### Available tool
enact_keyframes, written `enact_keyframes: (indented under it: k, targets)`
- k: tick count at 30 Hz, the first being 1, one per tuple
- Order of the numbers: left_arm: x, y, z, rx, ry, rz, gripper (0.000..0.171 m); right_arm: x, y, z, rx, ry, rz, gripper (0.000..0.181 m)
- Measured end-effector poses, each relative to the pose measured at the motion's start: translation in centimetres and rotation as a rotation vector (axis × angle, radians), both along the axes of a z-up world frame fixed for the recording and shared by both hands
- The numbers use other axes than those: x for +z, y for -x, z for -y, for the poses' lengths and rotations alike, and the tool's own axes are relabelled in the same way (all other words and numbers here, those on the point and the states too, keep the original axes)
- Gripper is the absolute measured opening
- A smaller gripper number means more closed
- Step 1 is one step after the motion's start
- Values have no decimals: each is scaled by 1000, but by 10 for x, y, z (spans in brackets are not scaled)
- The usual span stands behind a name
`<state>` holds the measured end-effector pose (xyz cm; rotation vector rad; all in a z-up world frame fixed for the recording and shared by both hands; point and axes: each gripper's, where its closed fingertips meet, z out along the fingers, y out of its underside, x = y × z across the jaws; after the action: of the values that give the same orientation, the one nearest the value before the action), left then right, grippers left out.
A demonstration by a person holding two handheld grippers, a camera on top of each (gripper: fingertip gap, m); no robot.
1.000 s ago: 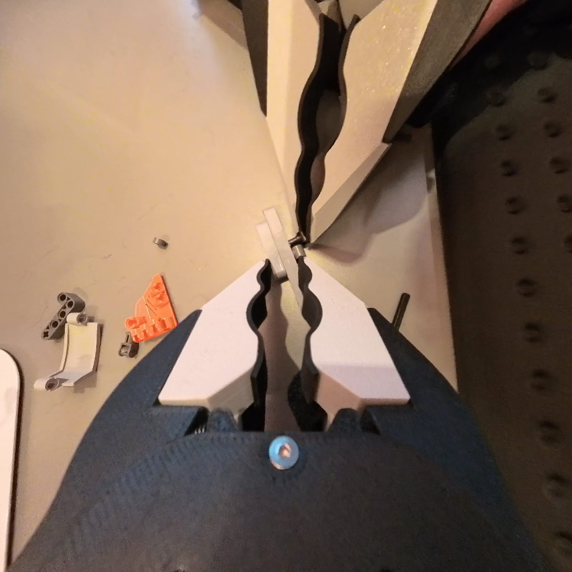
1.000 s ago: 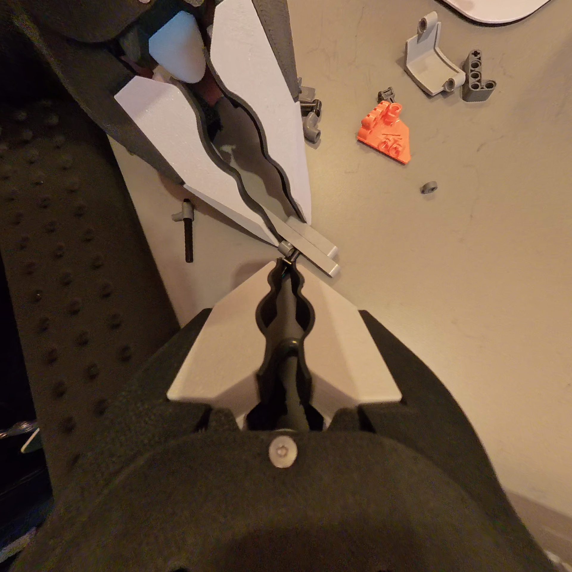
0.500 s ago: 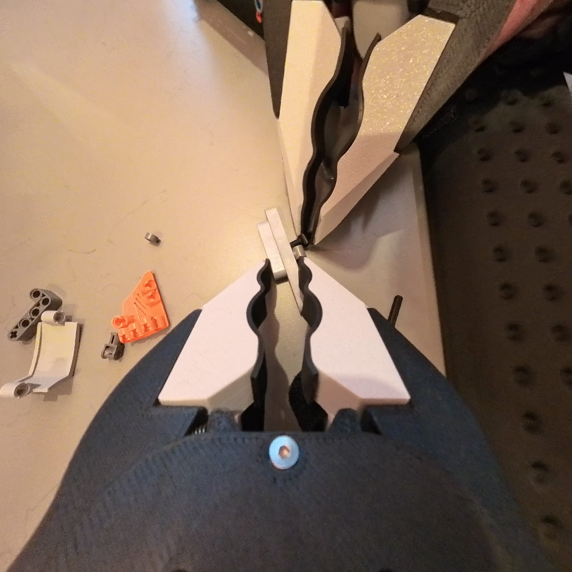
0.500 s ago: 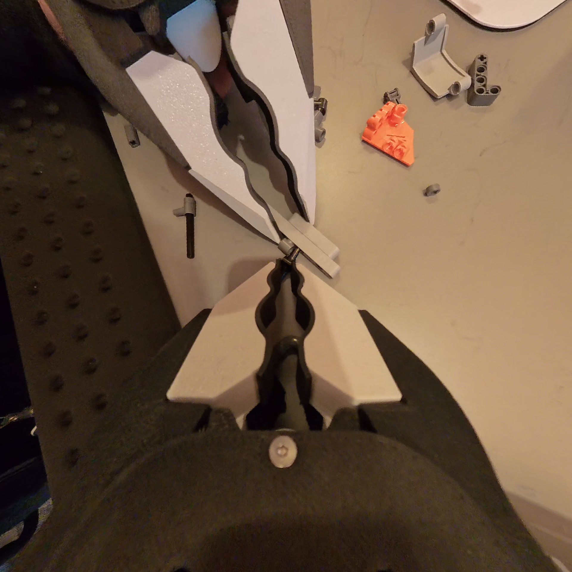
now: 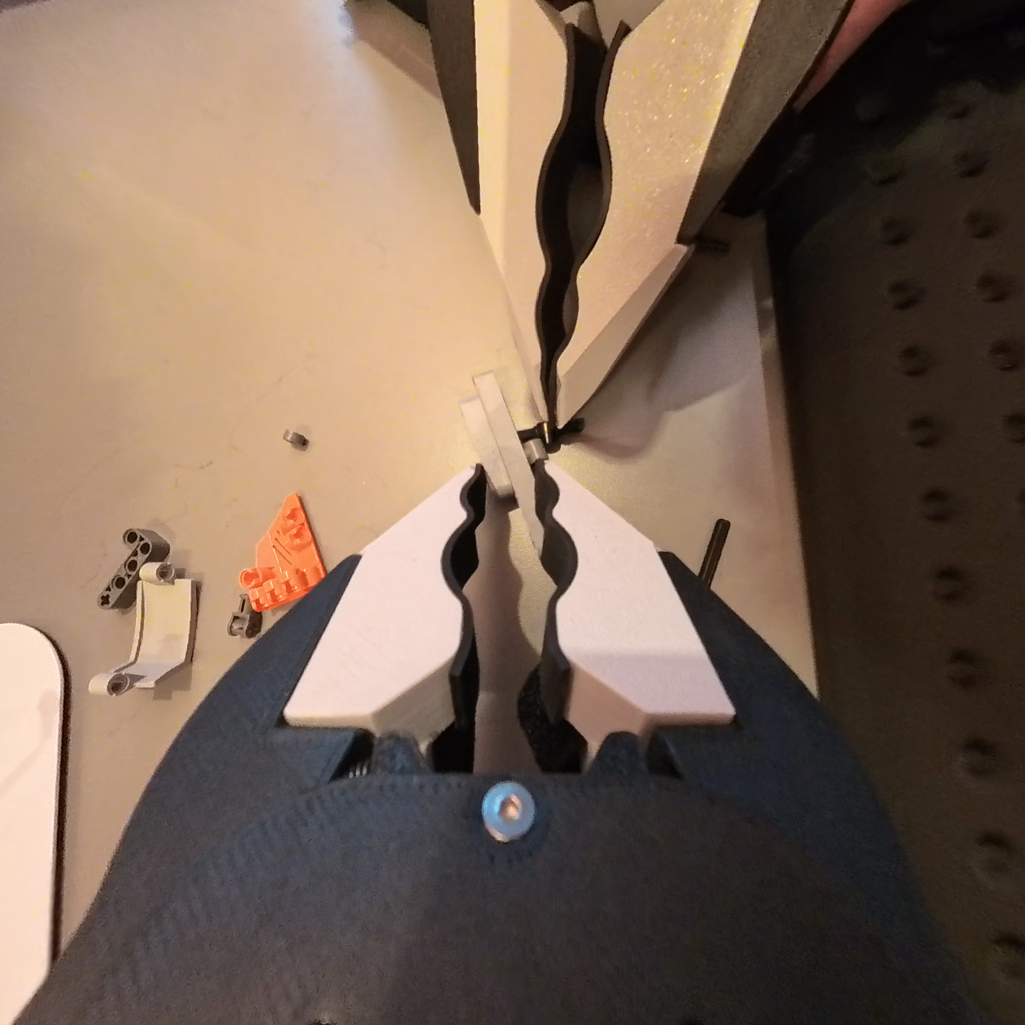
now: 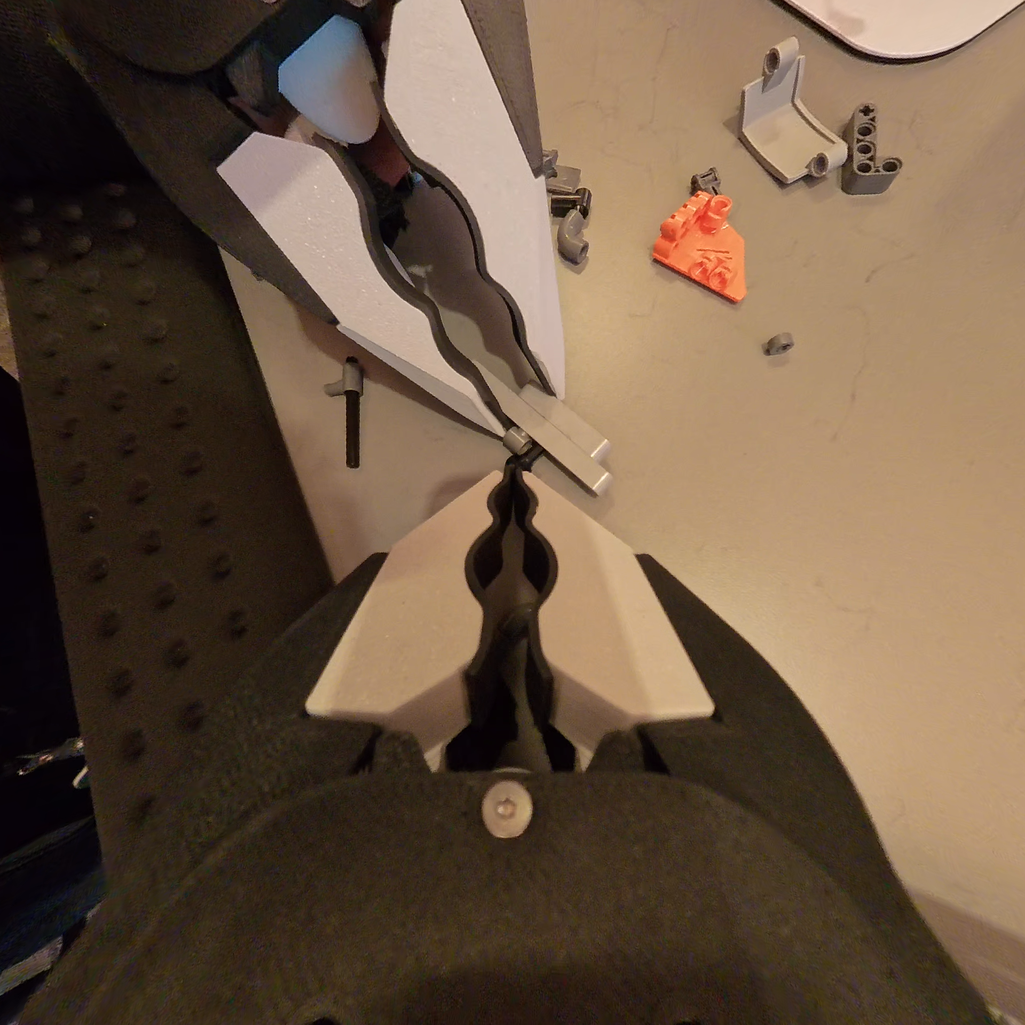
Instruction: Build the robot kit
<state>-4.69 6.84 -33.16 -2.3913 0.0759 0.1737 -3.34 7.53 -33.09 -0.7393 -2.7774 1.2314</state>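
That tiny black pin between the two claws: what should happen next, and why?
Probably ease the right gripper forward, pushing the black pin into the small grey sleeve on the grey piece that the left gripper clamps: pin and sleeve seem lined up, barely joined.

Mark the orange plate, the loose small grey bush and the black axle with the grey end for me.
orange plate (image 6: 701, 244): right wrist view, its flat middle.
small grey bush (image 6: 779, 344): right wrist view, its side.
black axle (image 6: 351, 427): right wrist view, mid-shaft.
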Motion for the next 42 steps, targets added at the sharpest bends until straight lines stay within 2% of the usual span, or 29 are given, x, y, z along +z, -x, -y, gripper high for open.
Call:
enact_keyframes:
  k: [15, 20, 27, 42]
  targets:
    - [-4, 2, 1, 7, 11, 4, 16, 10, 0, -11, -63, -89, -88, 7]
    - [-4, 4, 1, 17, 10, 10, 16, 2, -5, -12, -97, -114, -79, 10]
    - [-4, 3, 1, 20, 1, 32, 16, -6, 3, -10, -153, -146, -91, 2]
    - [-4, 6, -2, 92, -27, 130, 16, -5, 8, -9, -187, -146, -105, 0]
